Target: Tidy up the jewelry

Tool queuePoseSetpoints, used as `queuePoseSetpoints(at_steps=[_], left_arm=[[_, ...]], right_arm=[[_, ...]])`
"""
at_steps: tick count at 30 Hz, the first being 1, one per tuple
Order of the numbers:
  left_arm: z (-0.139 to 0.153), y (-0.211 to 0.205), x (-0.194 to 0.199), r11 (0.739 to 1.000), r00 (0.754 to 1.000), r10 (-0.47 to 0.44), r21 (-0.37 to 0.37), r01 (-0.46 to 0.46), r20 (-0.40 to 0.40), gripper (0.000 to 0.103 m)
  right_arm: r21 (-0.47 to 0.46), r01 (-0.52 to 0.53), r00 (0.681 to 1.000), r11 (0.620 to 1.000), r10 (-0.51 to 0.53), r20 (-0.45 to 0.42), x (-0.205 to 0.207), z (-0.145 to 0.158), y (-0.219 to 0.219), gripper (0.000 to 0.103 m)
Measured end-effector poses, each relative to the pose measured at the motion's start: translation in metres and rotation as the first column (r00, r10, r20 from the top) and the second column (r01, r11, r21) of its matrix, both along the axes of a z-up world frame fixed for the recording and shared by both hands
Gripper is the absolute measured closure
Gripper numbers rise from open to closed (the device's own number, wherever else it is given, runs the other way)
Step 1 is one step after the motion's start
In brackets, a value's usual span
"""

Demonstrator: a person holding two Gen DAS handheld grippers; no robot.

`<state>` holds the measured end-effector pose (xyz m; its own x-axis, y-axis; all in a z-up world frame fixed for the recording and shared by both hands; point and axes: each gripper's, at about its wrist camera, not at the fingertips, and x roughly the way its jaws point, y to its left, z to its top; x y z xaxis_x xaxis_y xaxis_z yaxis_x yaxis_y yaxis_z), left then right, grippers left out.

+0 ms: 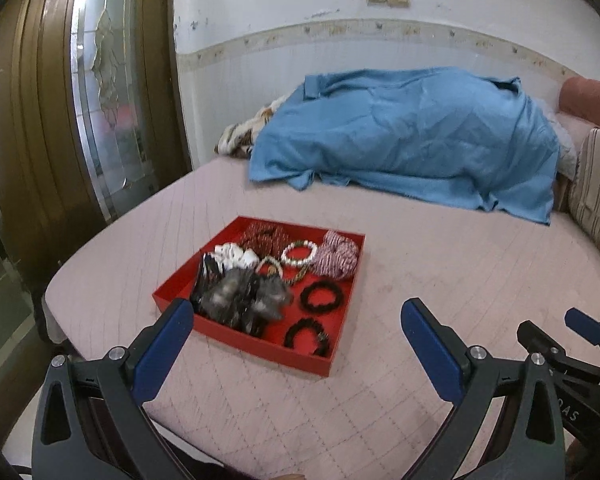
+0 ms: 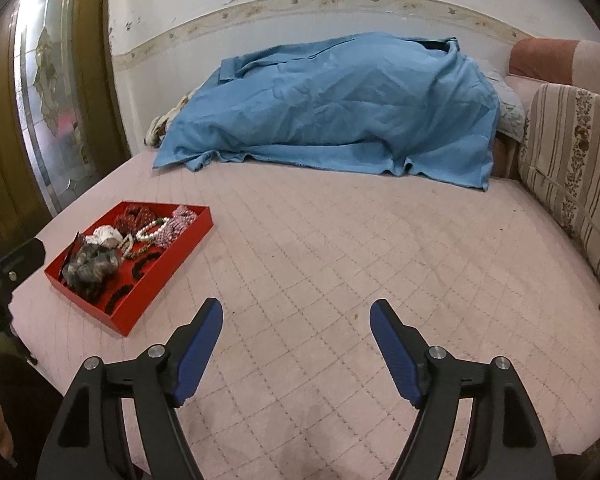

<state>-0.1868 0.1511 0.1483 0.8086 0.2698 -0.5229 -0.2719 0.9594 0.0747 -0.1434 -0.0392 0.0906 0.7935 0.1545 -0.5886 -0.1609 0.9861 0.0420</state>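
A flat square red tray [image 1: 342, 360] with low walls sits on a pink quilted bed cover [image 1: 440, 280] stitched in a diamond pattern. It lies near the left edge of the bed.

Inside the tray are soft, puffy hair ties: a grey fuzzy one [image 1: 240, 300], a white one [image 1: 236, 258] and a pink patterned one [image 1: 336, 254]. A ring of round white beads [image 1: 299, 254] lies between them, and two dark bumpy rings [image 1: 320, 296] lie on the near right side. The things at the far side are blurry and hard to tell apart.

The left gripper [image 1: 296, 320] has its blue pads wide apart, with nothing between them, just in front of the tray. The right gripper [image 2: 296, 316] is also wide apart and holds nothing, over bare cover to the right of the tray.

Far back, a crumpled blue cloth [image 2: 340, 112] hides a big lump.
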Motion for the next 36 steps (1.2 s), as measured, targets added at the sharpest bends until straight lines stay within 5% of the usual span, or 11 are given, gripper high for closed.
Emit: queuePoseSetpoints(at_steps=[24, 36], left_arm=[[-0.038, 0.036, 0.011, 0.991, 0.988, 0.019, -0.13, -0.039, -0.15, 0.0], [-0.043, 0.037, 0.011, 0.99, 0.984, 0.023, -0.13, -0.047, -0.178, 0.0]], right_arm=[[-0.114, -0.068, 0.997, 0.991, 0.062, -0.051, -0.004, -0.019, 0.037, 0.018], [-0.12, -0.077, 0.995, 0.99, 0.069, -0.067, -0.004, -0.024, 0.041, 0.017]])
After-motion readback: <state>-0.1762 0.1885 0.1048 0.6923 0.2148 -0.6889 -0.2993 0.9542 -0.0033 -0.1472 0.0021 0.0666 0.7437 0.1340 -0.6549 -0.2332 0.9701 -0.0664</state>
